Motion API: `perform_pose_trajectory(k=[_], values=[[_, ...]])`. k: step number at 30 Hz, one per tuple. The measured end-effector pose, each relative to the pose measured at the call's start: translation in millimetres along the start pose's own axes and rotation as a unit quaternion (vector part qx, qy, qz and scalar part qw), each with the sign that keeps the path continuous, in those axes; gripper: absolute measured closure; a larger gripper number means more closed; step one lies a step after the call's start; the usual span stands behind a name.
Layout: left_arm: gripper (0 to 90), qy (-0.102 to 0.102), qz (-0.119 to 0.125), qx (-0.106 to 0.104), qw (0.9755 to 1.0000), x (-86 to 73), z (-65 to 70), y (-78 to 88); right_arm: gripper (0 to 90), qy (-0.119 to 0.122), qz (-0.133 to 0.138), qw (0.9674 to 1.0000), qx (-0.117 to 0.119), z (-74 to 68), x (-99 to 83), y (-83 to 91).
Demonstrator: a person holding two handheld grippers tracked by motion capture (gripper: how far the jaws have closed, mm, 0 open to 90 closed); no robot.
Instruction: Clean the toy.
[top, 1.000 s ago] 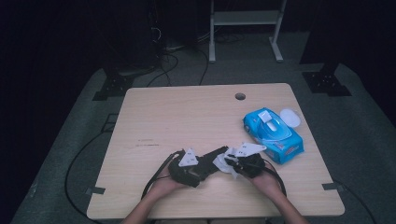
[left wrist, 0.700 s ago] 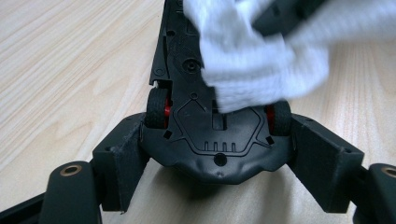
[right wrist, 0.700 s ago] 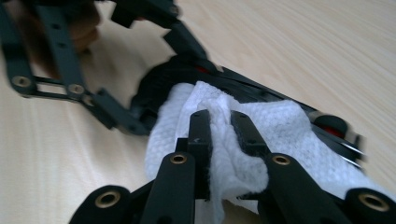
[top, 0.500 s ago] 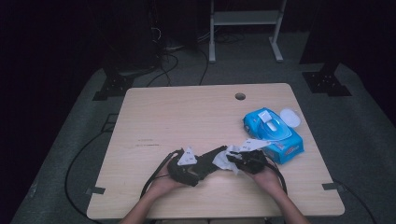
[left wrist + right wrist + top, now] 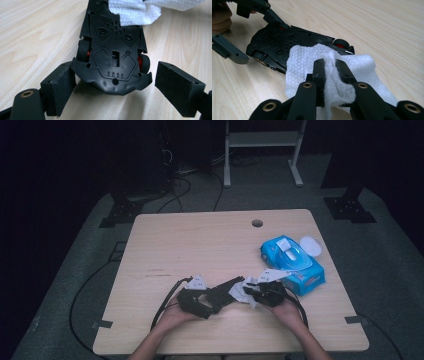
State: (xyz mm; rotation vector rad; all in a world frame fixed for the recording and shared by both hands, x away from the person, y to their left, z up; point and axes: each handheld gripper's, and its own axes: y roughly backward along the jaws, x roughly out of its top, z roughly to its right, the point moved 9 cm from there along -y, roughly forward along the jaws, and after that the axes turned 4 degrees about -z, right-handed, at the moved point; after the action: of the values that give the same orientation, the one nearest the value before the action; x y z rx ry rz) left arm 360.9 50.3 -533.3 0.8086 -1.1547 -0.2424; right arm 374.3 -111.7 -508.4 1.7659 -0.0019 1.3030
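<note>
- Surface (image 5: 200, 240): pale wood; work sits at the near edge, close to the person, so both forearms can rest while handling.
- Wipes pack (image 5: 292, 262): blue, lid flipped open, lying just beside the R hand on the far side. Prob. kept within reach as the source of fresh wipes.
- Toy car (image 5: 113, 50): black, red hubs, belly-up on the surface betw. the two tools, so the underside faces up for cleaning. Tail end sits betw. the L jaws.
- L hand-held gripper (image 5: 113, 82): jaws have just been opening. One pad looks to touch the car's edge, the other stands clear w/ a gap, so it is apart, not clamped. Judgement: acting as a loose cradle/stop so the car doesn't skid when rubbed.
- R hand-held gripper (image 5: 332, 67): jaws together, clamped on the wipe, tips aimed at the car's chassis.
- Wipe (image 5: 304, 62): white, textured, bunched in the R jaws; loose end draped over the far end of the underside. Bunching gives a firm pad to scrub w/.
</note>
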Motion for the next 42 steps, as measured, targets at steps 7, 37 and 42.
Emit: perform_pose_trajectory(k=[7,37,42], values=[[23.2,0.037,0.010,-0.028,0.9989,0.9,-3.1,2.8,79.0,0.011,-0.004,0.9999,-0.003,-2.2,-0.3,0.5],[31.6,0.051,0.019,-0.001,0.9985,7.5,-1.1,4.9,78.4,0.011,-0.009,0.9999,-0.001,10.1,-5.7,6.8],[29.9,0.079,0.005,-0.023,0.9966,3.8,-1.6,5.2,78.7,0.010,-0.017,0.9996,0.018,5.9,-7.3,9.0]])
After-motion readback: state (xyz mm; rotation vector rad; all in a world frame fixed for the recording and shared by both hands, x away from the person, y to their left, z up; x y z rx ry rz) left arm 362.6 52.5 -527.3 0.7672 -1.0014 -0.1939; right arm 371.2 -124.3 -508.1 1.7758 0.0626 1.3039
